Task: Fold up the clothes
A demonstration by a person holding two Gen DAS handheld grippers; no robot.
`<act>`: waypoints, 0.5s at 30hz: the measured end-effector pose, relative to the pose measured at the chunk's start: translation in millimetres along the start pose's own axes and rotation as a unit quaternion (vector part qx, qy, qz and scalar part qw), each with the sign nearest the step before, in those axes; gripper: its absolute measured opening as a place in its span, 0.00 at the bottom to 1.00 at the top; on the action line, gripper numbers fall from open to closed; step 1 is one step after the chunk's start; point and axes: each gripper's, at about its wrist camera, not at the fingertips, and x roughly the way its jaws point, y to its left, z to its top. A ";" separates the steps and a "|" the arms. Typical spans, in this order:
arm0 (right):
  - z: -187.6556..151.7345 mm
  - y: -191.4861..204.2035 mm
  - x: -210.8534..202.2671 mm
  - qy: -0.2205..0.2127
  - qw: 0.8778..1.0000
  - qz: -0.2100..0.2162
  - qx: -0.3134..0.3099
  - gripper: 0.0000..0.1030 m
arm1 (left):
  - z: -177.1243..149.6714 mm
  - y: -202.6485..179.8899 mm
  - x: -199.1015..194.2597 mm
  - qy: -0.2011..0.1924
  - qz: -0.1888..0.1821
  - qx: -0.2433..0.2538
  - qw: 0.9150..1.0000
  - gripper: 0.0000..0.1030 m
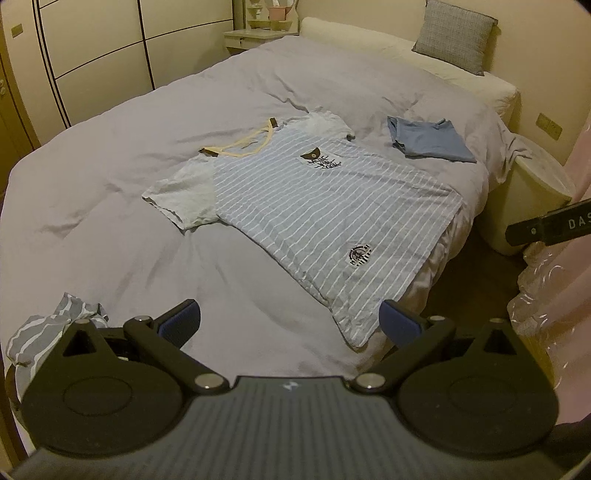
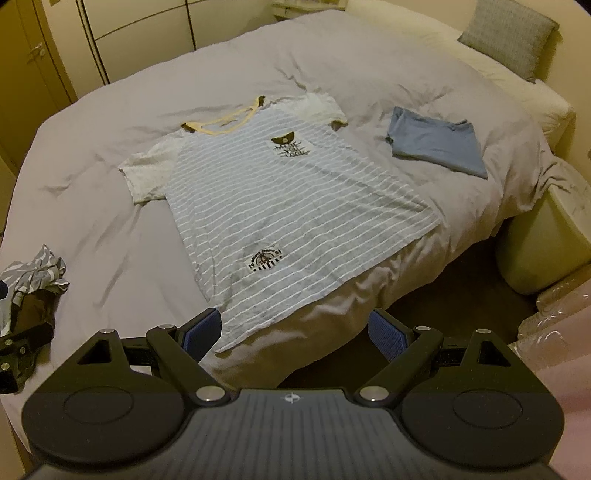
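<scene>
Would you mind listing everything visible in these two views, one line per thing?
Bed cover: one, pale lilac-grey, over the whole bed.
Striped T-shirt: one, light blue with white stripes, flat at the middle, hem over the bed's edge.
Folded top: one, plain blue, beyond the T-shirt to its right.
Crumpled clothes: one heap, grey and white stripes, near left edge.
Cushion: one, grey, at the headboard.
Bedside stand: one, cream, right of the bed.
Wardrobe: one, cream, far left.
Left gripper: black with blue pads, open.
Right gripper: same, open.
</scene>
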 end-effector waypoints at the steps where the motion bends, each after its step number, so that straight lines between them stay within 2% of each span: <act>1: 0.3 0.9 0.3 -0.001 1.000 0.000 -0.001 0.86 | 0.5 1.3 0.4 -0.001 0.001 -0.001 1.000 0.98; 7: 1.5 4.7 5.5 0.002 1.000 -0.005 -0.003 0.86 | 1.9 9.3 3.0 -0.003 0.005 -0.007 1.000 0.98; 15: -8.5 4.5 14.3 0.019 1.000 -0.010 0.007 0.86 | -7.0 19.9 12.4 0.014 -0.001 -0.010 1.000 0.98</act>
